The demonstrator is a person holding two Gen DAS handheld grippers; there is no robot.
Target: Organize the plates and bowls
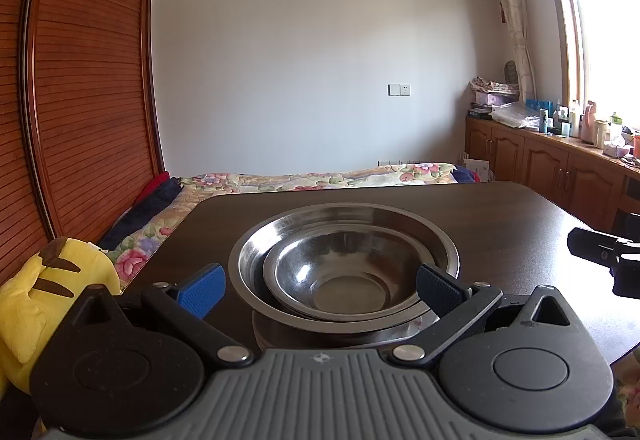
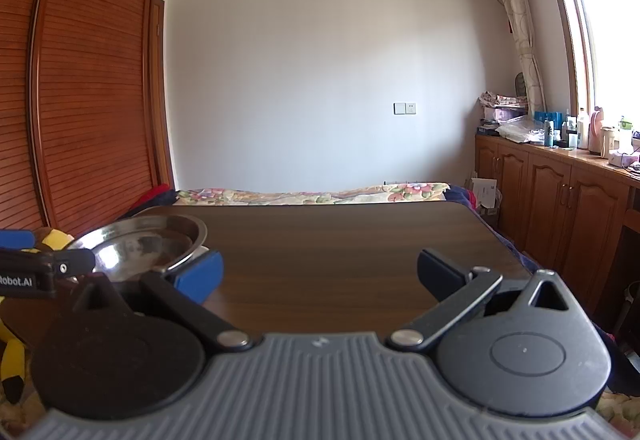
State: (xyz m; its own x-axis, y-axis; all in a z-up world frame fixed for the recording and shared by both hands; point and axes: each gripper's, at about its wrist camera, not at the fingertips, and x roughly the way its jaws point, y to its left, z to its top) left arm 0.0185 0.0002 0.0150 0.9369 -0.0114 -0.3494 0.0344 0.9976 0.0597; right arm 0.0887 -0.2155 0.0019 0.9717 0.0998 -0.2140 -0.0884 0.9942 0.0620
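On dark surface (image 1: 500, 224), nested steel bowls (image 1: 344, 264) sat w/ left claw (image 1: 320, 286) spread either side of near rim, right claw (image 2: 320, 276) spread over bare wood; prob. light, rigid, slick, so pinch rim.

1. We note the large bowl (image 1: 344, 228) and the small bowl (image 1: 340, 272) nested in it: polished metal, glossy, mirror-like.
2. Table (image 2: 340, 240): dark wood grain, smooth, faint sheen.
3. Left gripper (image 1: 320, 286): matt black plastic, ribbed grey body, textured blue pads (image 1: 202, 290).
4. Wardrobe (image 1: 88, 79), far left: slatted reddish wood, satin finish.
5. Toy (image 1: 48, 288), near left: yellow plush cloth.
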